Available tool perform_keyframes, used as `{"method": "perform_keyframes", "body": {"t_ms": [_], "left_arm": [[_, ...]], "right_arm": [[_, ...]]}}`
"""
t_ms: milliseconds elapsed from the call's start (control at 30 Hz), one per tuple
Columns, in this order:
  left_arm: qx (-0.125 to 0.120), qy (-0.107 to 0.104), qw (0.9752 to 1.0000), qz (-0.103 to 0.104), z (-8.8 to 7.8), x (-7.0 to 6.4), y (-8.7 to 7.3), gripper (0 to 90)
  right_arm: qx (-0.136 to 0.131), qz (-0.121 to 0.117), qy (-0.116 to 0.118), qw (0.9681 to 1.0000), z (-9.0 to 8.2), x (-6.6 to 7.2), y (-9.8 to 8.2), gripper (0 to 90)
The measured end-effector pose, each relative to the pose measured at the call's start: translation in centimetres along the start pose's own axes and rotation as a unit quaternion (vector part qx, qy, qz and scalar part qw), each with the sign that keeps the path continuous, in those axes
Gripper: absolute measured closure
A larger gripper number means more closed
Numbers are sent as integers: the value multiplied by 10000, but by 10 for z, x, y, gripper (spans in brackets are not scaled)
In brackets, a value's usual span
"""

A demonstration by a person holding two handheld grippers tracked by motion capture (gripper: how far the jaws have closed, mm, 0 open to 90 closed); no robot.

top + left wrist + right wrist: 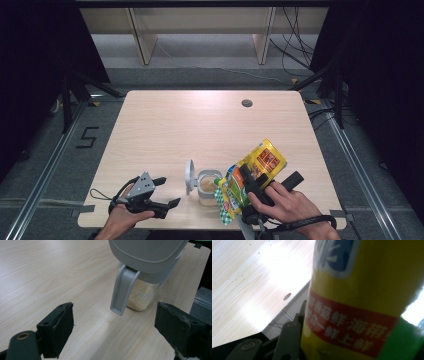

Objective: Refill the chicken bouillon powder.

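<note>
Work in hand: we are tipping a yellow seasoning pouch toward the open jar, apparently to refill it.
Right tool: we are clenching it on the pouch's middle, near right of the worktop.
Left tool: we are holding it released, jaws apart, empty, just left of the jar.
Jar: it is standing near the front edge, grey lid flipped up, pale granules inside.
Handling: the pouch is looking soft, glossy and likely slippery; contents probably shifting. We are judging a mid-body grip best.
Jar hold: it seems rigid and light, so we are favouring steadying its body.
</note>
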State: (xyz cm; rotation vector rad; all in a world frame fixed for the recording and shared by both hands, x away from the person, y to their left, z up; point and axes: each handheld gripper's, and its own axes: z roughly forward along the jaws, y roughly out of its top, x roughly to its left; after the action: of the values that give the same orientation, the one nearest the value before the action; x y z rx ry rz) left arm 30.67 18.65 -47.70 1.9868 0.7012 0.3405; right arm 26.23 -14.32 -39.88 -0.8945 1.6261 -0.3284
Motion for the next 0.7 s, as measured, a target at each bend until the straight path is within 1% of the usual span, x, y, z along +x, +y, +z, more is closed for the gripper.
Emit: {"method": "perform_keyframes", "body": {"t_ms": [33, 67, 100, 133, 167, 200, 267, 333, 367, 400, 433, 467, 500, 533, 567, 600, 667, 700], "left_arm": [[42, 37, 10000, 2, -1, 0, 0, 151], [32, 31, 10000, 5, 0, 0, 0, 152], [43, 32, 10000, 13, -1, 0, 0, 151], [38, 34, 10000, 10, -1, 0, 0, 152], [1, -4, 10000, -3, 0, 0, 0, 151], [-5, -11, 10000, -19, 0, 0, 0, 151], [-8, -12, 10000, -28, 0, 0, 0, 151], [40, 39, 10000, 4, -1, 0, 0, 152], [38, 30, 10000, 8, 0, 0, 0, 152], [39, 31, 10000, 4, 0, 0, 0, 151], [34, 33, 10000, 3, 0, 0, 0, 151], [-4, -12, 10000, -26, 0, 0, 0, 151], [-10, -11, 10000, -33, 0, 0, 0, 152], [30, 24, 10000, -11, 0, 0, 0, 152], [37, 29, 10000, 7, 0, 0, 0, 151], [38, 34, 10000, 8, 0, 0, 0, 152], [40, 34, 10000, 8, -1, 0, 0, 152], [36, 35, 10000, 9, 0, 0, 0, 151]], "right_arm": [[-58, -79, 69, 9999, 1, 0, -1, 633], [-84, -112, 69, 9999, 1, 0, -1, 633], [-50, -54, 80, 9999, 0, 1, -1, 634], [-67, -66, 44, 9999, 0, 1, -2, 634], [-52, -141, 58, 9999, 0, 1, -2, 634], [-52, 13, 91, 9999, -1, 3, -2, 634], [-55, -48, 68, 10000, -2, 3, -2, 634], [-26, -28, 72, 10000, -3, 4, -2, 634], [-11, -45, 73, 10000, -4, 4, -1, 634], [-22, 22, 113, 9999, -5, 4, -1, 634], [10, 9, 46, 10000, -6, 5, 0, 634], [-2, -70, 44, 10000, -6, 4, 0, 634], [-18, -5, 24, 10000, -6, 4, 0, 634], [-25, 24, 98, 9999, -7, 4, 1, 634], [-78, -43, 76, 9999, -6, 3, 1, 634], [-38, -74, 28, 10000, -7, 3, 2, 634], [-58, -77, 12, 10000, -7, 2, 3, 634], [-101, -84, 80, 9999, -6, 1, 3, 634]]}}
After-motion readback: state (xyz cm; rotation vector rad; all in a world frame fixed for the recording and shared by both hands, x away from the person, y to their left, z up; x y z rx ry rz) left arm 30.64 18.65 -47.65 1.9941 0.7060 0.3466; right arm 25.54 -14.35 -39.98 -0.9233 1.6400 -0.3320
